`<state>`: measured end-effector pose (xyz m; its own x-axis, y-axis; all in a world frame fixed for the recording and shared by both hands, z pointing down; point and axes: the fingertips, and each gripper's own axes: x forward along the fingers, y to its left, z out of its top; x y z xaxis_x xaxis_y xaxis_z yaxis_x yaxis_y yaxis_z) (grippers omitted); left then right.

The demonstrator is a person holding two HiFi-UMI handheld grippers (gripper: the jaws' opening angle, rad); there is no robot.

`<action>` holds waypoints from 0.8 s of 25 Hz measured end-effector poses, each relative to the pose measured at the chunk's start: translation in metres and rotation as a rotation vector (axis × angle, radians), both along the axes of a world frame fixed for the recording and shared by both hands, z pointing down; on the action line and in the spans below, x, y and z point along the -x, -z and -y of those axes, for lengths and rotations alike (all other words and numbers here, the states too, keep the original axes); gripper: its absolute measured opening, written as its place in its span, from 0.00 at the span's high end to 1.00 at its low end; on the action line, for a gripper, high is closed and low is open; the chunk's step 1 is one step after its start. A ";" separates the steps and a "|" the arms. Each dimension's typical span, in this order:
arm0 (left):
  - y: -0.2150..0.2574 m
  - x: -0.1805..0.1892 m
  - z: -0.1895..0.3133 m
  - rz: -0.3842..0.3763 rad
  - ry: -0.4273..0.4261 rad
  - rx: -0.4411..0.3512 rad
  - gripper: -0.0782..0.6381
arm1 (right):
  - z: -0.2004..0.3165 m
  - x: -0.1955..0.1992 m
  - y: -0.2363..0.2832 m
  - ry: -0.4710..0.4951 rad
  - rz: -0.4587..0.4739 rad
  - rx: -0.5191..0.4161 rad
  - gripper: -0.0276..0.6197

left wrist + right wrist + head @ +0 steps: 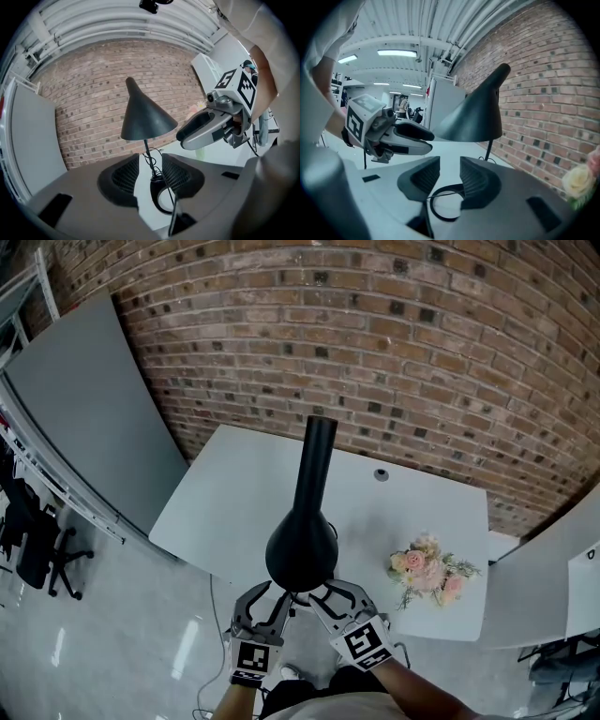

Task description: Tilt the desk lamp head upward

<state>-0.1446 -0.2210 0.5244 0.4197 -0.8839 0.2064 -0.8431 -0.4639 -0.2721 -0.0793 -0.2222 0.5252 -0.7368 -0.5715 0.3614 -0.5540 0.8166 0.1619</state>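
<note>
A black desk lamp stands on the white table (225, 507). Its cone-shaped head (302, 549) points down, and its narrow end (316, 456) reaches toward the brick wall. My left gripper (267, 594) and right gripper (330, 598) sit just below the head's near rim, both open and holding nothing. In the left gripper view the lamp head (145, 117) hangs above my open left gripper (151, 176), with the thin stem (147, 152) and ring base (159, 201) seen through the gap. In the right gripper view the head (476, 115) lies above my open right gripper (450, 176).
A small bouquet of flowers (429, 573) lies on the table right of the lamp. A cable grommet (381, 474) sits near the table's far edge. A grey partition (84, 418) stands to the left, and a brick wall (394, 343) is behind. An office chair (42, 549) is at far left.
</note>
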 end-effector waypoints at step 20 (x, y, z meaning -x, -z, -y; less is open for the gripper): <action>0.015 -0.004 0.032 -0.047 -0.056 -0.166 0.77 | 0.026 0.019 0.019 -0.054 0.138 -0.166 0.80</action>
